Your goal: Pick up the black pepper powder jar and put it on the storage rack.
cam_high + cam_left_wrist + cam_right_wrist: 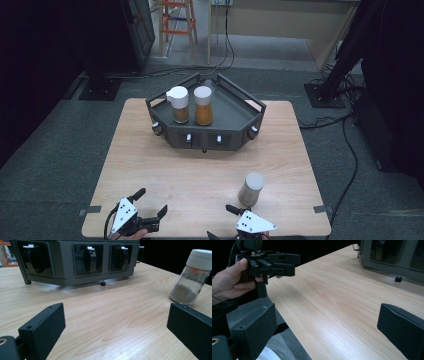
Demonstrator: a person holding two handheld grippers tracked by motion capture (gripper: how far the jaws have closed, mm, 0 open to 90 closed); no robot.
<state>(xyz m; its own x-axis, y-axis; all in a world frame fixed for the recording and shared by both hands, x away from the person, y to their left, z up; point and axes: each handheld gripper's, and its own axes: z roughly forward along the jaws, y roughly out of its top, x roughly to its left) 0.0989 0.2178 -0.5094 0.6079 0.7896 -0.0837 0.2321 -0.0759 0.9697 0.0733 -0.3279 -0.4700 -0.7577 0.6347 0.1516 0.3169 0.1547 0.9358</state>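
Your right gripper (pixel 227 220) sits at the near edge of the table (pixel 200 165), jaws spread wide with nothing between them; in the right gripper view they frame bare wood only. Your left gripper (pixel 150 205) is further to the left along the same edge, also wide open and empty, held by your left hand (pixel 230 281).

Take the grey spice jar (pixel 251 188) as your landmark. It stands upright on the table, white cap up, its long axis vertical, with grey powder settled low in the glass. Your right gripper lies just beside it, a little nearer you and to its left, not touching it. Your left gripper is well apart from the jar on that same side; in the left gripper view the jar (pixel 192 277) stands beyond the right-hand jaw.

The right gripper is judged the nearer one, so the reach probably belongs to it: forward and slightly rightward, jaws closing across the glass body.

Beyond the jar, toward the far side, stands the dark rack (pixel 235 107) carrying two jars of orange-brown spice (pixel 192 106).
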